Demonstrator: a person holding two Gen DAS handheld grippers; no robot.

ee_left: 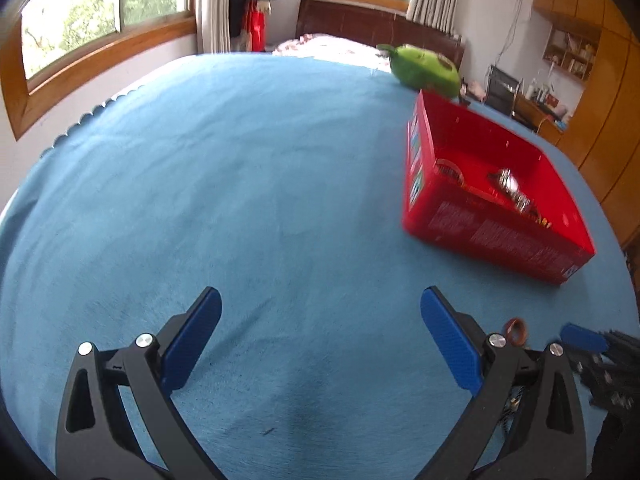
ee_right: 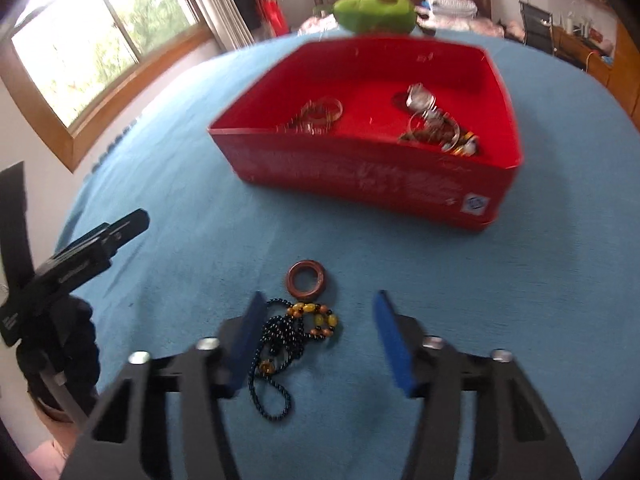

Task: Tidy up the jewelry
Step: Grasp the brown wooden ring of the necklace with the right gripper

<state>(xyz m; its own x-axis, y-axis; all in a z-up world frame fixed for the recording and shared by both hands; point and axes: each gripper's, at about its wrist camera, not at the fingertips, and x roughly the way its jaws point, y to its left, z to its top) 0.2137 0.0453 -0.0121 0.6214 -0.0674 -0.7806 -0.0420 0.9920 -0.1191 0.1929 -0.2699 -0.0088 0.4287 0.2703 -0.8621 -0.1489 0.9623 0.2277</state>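
Right gripper (ee_right: 316,334) has its jaws partly open, straddling the bead necklace (ee_right: 280,344) on the blue cloth (ee_right: 200,240); pads aren't pressing on anything yet. You've got the necklace bunched against the left pad, not centred, so closing now likely pinches one loop and the rest trails or snags as you lift. The brown ring (ee_right: 306,277) lies just beyond the beads, near enough that a dragging strand could flick it away. The red box (ee_right: 360,176) sits further ahead with other pieces already inside; a dangling strand may catch its near wall. Left gripper (ee_left: 320,334) is wide and empty over bare cloth, so it's no help steadying anything.
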